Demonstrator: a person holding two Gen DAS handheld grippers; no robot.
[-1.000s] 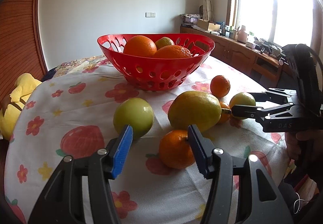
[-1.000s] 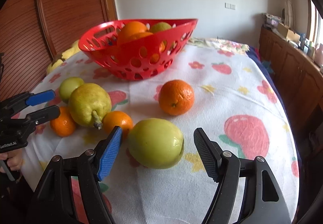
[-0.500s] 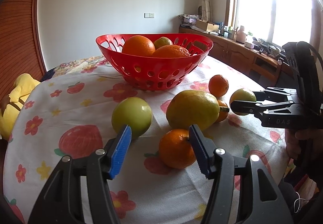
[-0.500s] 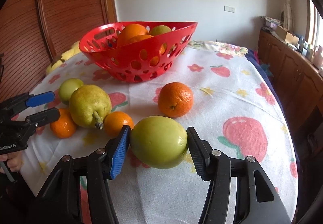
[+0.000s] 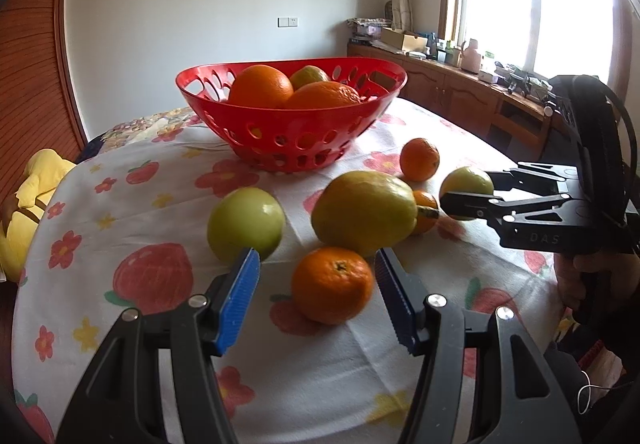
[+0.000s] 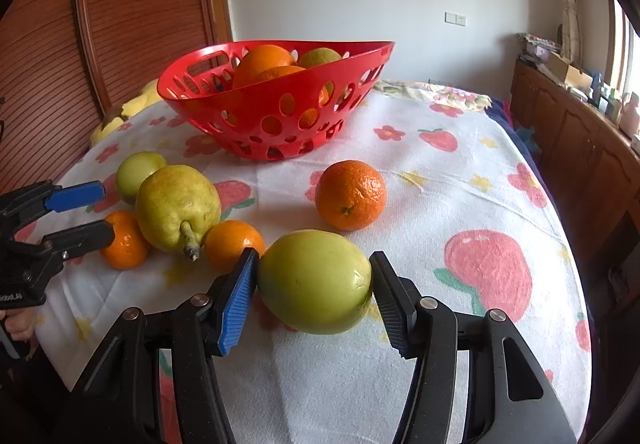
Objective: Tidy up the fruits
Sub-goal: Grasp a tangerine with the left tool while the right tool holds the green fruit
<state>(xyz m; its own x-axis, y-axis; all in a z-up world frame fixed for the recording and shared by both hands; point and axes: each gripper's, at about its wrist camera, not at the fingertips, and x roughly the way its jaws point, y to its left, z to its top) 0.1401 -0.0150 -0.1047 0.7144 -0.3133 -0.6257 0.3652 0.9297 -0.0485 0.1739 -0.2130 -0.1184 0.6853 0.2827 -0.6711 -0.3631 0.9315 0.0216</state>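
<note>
Right gripper: clamped on green apple — both pads pressed against its sides, apple low over the tablecloth; contact with the cloth not determinable.
Left gripper: jaws apart, nothing gripped — small orange sat between the pads, gaps on both sides.
Red basket: stood at far side of the table, held two oranges and one greenish fruit.
Loose fruit: pear lay on its side, stem toward the right gripper; second green apple just beside it on the left; tangerine touching the pear near the stem; larger orange apart, nearer the basket.
Surroundings: wooden cabinets under a bright window; yellow soft toy off table edge.
</note>
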